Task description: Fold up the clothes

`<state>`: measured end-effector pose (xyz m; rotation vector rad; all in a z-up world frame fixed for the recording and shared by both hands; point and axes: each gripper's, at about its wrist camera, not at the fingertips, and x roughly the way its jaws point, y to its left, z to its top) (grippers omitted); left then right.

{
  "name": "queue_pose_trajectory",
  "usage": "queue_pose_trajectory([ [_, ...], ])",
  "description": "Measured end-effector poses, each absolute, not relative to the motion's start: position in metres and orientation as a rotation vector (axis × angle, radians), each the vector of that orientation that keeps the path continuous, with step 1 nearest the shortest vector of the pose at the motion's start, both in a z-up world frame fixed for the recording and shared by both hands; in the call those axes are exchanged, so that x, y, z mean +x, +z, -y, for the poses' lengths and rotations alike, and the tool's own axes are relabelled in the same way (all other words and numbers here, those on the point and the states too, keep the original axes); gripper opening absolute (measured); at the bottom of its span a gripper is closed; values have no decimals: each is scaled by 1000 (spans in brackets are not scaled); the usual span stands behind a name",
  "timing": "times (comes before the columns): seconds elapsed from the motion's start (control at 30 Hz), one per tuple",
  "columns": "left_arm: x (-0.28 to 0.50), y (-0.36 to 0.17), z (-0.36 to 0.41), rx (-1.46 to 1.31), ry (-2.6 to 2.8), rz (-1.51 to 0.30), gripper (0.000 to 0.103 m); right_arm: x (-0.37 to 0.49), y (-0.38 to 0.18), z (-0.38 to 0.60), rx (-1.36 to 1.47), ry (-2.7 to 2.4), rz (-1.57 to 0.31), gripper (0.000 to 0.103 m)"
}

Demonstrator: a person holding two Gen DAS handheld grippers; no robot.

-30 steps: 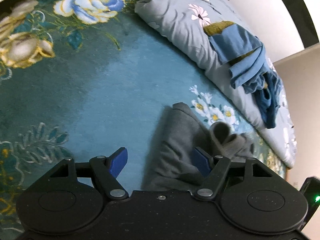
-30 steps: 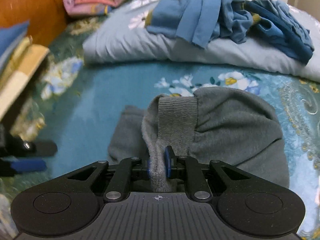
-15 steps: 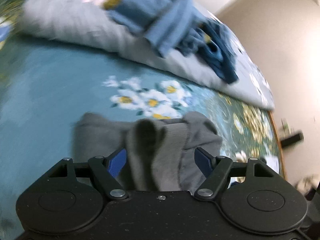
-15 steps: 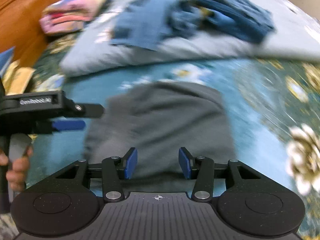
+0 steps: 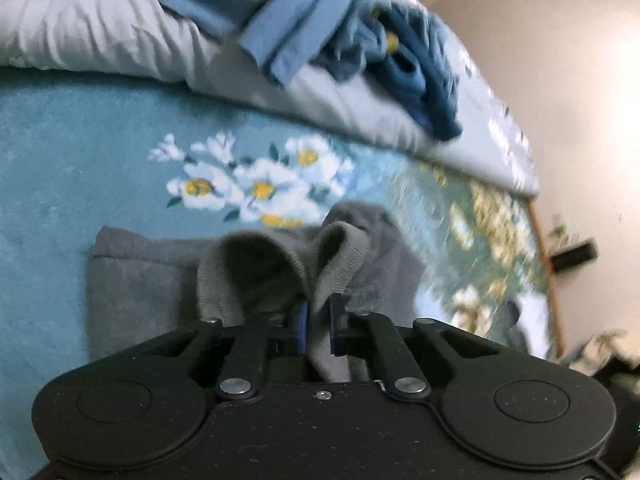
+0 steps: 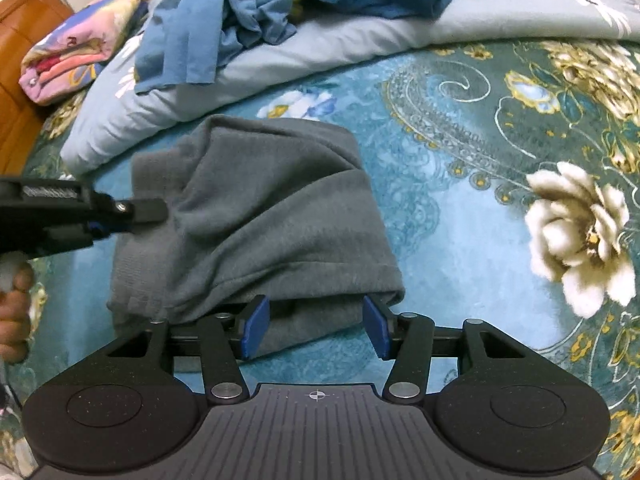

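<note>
A grey sweatshirt (image 6: 276, 204) lies folded on the teal floral bedspread (image 6: 460, 208). In the left wrist view my left gripper (image 5: 319, 330) is shut on a ribbed cuff of the grey sweatshirt (image 5: 340, 256), lifting it off the pile. From the right wrist camera the left gripper (image 6: 136, 210) shows at the garment's left edge, held by a hand (image 6: 14, 316). My right gripper (image 6: 315, 327) stands open at the sweatshirt's near edge, its blue pads either side of the folded hem, gripping nothing.
A pile of blue clothes (image 6: 280, 12) lies on a folded grey quilt (image 6: 320, 52) behind the sweatshirt. A folded pink floral blanket (image 6: 80, 60) sits at the far left by a wooden headboard (image 6: 20, 80). A pale wall (image 5: 560, 100) bounds the bed's right side.
My left gripper moved onto the sweatshirt's cuff and shut on it. My right gripper let go of the cuff, opened wide and drew back to the near hem.
</note>
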<state>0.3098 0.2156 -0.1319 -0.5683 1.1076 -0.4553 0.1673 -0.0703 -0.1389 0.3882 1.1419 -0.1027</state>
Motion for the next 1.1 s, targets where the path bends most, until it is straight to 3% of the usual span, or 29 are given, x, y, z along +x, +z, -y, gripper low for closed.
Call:
queue_pose_trajectory([
  [0.13,313,-123,-226,-647,-416,-1088,6,169,-140,76,403,-101,-1143,50],
  [0.33,314,-176,-259,-566,-250,-1234,7,172,-147,80,417,-103,-1156,50],
  [0.47,308,-178,-259,-591,-265,-1234,22,173,-151,78,421,-100,-1166,50],
  [0.53,304,-173,-258,-584,-267,-1225,46,173,-153,77,421,-99,-1176,50],
  [0.57,301,-171,-259,-575,-264,-1224,49,173,-153,77,424,-100,-1177,50],
  [0.8,275,-172,-262,-661,-313,-1289,65,175,-153,77,422,-107,-1175,50],
  [1.1,267,-177,-255,-737,-291,-1273,68,173,-151,75,423,-108,-1180,50],
])
